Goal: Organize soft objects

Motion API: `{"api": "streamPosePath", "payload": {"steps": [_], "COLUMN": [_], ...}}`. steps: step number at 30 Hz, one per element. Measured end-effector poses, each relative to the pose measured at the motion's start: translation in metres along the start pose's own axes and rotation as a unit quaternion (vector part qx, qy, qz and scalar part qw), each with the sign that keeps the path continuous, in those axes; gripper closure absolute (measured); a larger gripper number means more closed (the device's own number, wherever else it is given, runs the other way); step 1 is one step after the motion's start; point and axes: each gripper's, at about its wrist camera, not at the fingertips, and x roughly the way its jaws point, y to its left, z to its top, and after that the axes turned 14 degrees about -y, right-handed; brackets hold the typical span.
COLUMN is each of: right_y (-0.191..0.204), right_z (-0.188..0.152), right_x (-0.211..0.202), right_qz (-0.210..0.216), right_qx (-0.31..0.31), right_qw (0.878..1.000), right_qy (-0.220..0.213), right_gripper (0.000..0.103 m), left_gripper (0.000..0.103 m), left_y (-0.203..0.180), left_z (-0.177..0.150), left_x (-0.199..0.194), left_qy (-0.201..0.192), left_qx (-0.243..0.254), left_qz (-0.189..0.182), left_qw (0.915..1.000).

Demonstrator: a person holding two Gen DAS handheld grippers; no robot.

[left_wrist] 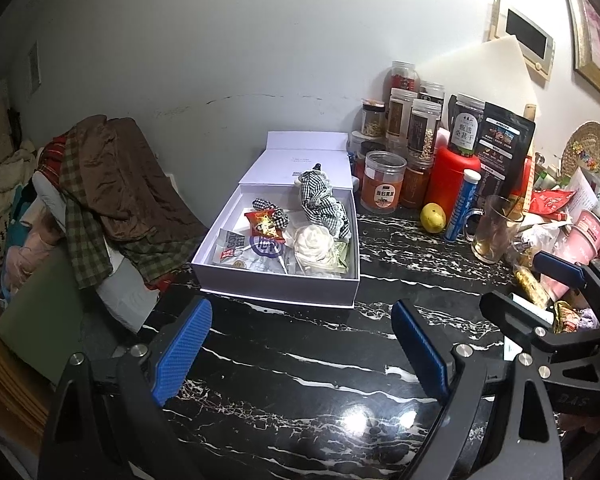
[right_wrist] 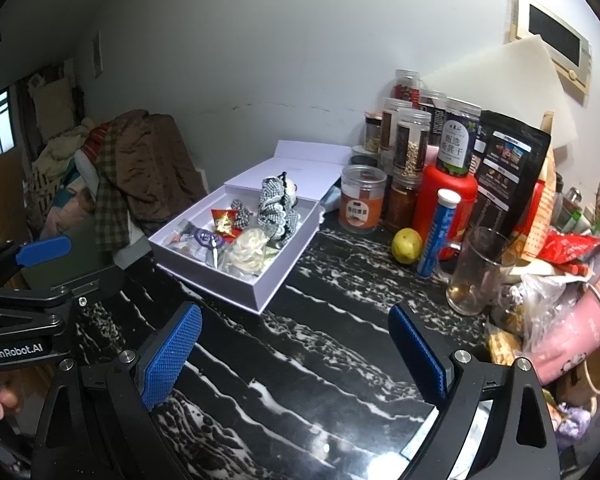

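Note:
An open white box [left_wrist: 276, 284] [right_wrist: 220, 280] stands on the black marble counter. It holds a black-and-white checked frilly cloth [left_wrist: 320, 196] [right_wrist: 276, 204], a small checked scrunchie [left_wrist: 274, 212] [right_wrist: 240, 212], a cream fabric rose [left_wrist: 314, 246] [right_wrist: 250, 250] and snack packets [left_wrist: 266, 226]. My left gripper [left_wrist: 300, 352] is open and empty above the counter, in front of the box. My right gripper [right_wrist: 296, 356] is open and empty, to the right of the left one. A lilac soft item [right_wrist: 576, 420] lies at the far right.
Jars, a red canister [left_wrist: 454, 176], a blue tube [left_wrist: 462, 204], a lemon [left_wrist: 433, 217] and a glass mug [left_wrist: 496, 228] crowd the back right. Pink cups and wrappers [right_wrist: 572, 320] pile at the right edge. Clothes [left_wrist: 112, 192] heap on a chair left of the counter.

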Motion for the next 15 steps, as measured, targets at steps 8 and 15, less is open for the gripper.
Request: {"api": "streamPosePath", "payload": {"steps": [8, 15], "right_y": [-0.003, -0.007], "right_z": [0.000, -0.005], "right_x": [0.004, 0.008], "right_qz": [-0.003, -0.007], "right_qx": [0.004, 0.008], "right_qw": [1.000, 1.000], "right_qy": [0.004, 0.012], "right_gripper": [0.007, 0.007], "left_gripper": [0.011, 0.011], "left_y": [0.000, -0.003], "left_z": [-0.001, -0.005], "left_x": [0.006, 0.012], "left_qy": [0.006, 0.015], "left_qx": [-0.003, 0.005], "left_qz": [-0.005, -0.009], "left_qw": [1.0000, 0.9998]}}
